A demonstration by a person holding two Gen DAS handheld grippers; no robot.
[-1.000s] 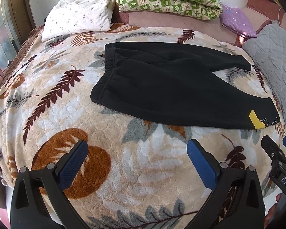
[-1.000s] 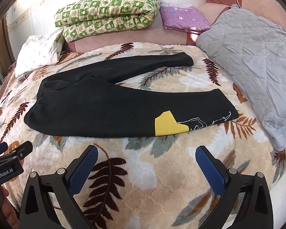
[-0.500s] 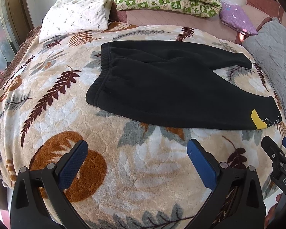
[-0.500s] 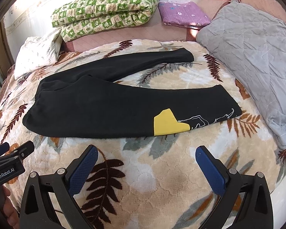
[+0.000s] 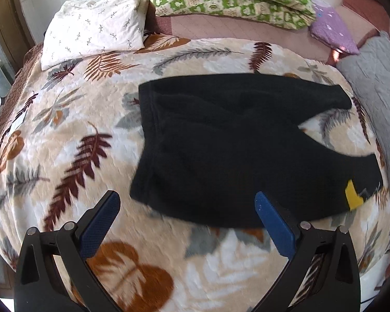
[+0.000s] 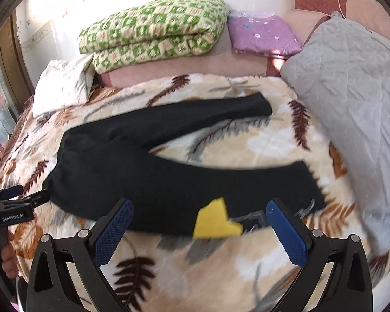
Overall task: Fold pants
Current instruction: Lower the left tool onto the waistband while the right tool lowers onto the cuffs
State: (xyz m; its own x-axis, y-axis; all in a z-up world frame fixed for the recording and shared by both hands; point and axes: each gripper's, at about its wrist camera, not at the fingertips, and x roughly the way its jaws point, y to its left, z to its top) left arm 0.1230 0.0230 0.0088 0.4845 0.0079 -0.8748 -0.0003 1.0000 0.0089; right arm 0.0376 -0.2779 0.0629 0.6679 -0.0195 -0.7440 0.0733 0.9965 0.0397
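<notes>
Black pants (image 5: 221,150) lie flat on the leaf-patterned blanket (image 5: 65,135), waistband to the left, two legs spread to the right. The near leg carries a yellow patch (image 6: 215,221) close to its cuff. My left gripper (image 5: 187,215) is open, hovering just short of the waist's near edge. In the right wrist view the pants (image 6: 169,171) fill the middle, and my right gripper (image 6: 199,223) is open right over the near leg, with the yellow patch between its fingers' line. The left gripper (image 6: 20,195) also shows at the left edge there.
A white pillow (image 5: 96,26), a folded green-checked quilt (image 6: 153,31) and a purple cloth (image 6: 262,36) lie at the bed's head. A grey quilted cover (image 6: 351,83) takes up the right side. The bed edge runs just under both grippers.
Both grippers have moved forward and closer to the pants, which now look larger and nearer the fingers. The pants themselves have not shifted. Both stay open.
</notes>
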